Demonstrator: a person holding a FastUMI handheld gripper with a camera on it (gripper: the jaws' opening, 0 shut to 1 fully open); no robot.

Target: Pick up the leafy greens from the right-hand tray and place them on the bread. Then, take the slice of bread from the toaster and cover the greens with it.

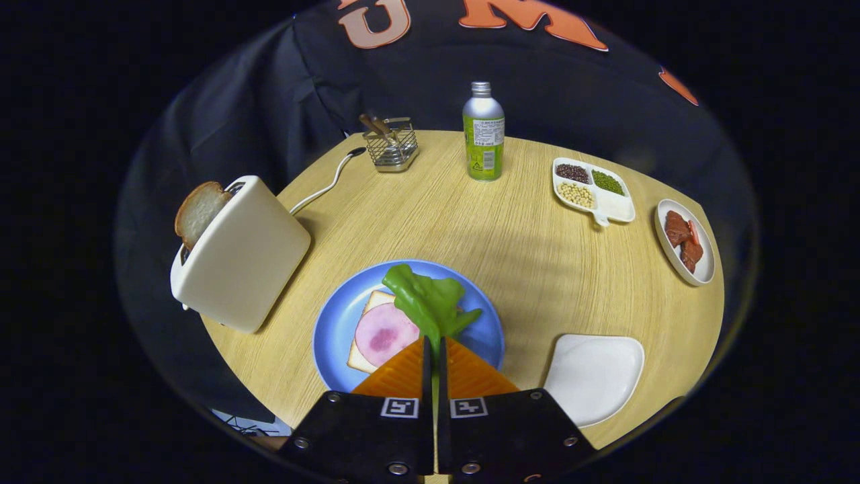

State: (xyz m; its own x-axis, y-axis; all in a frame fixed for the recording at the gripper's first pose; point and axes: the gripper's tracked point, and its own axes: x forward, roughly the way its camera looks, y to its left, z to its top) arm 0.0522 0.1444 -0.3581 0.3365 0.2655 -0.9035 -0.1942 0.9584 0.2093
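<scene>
The jaws (pixel 433 346) are closed on the stem end of the leafy greens (pixel 426 299), both fingers pressing on it, and the leaf stands up ahead of them over the blue plate (pixel 336 329). On that plate, at about ten o'clock from the fingertips, lies a slice of bread (pixel 366 356) topped with a round pink slice of ham (pixel 384 333); the leaf overlaps the ham's right edge in the view, though whether it touches cannot be told.

At nine to ten o'clock on the wooden counter (pixel 524 255) stands a cream toaster (pixel 242 259) with a second slice of bread (pixel 197 212) poking from its slot. At three to four o'clock, beside the fingers, sits an empty white tray (pixel 594 376).

At twelve o'clock, far across the counter, a metal bottle (pixel 484 134) carries a green label whose print is too small to read. At eleven o'clock is a wire basket (pixel 393 144). At one to two o'clock a divided dish (pixel 594 191) holds beans, and beyond it a small white dish (pixel 685 242) holds reddish-brown pieces.

Each finger mount bears a square black-and-white marker.
</scene>
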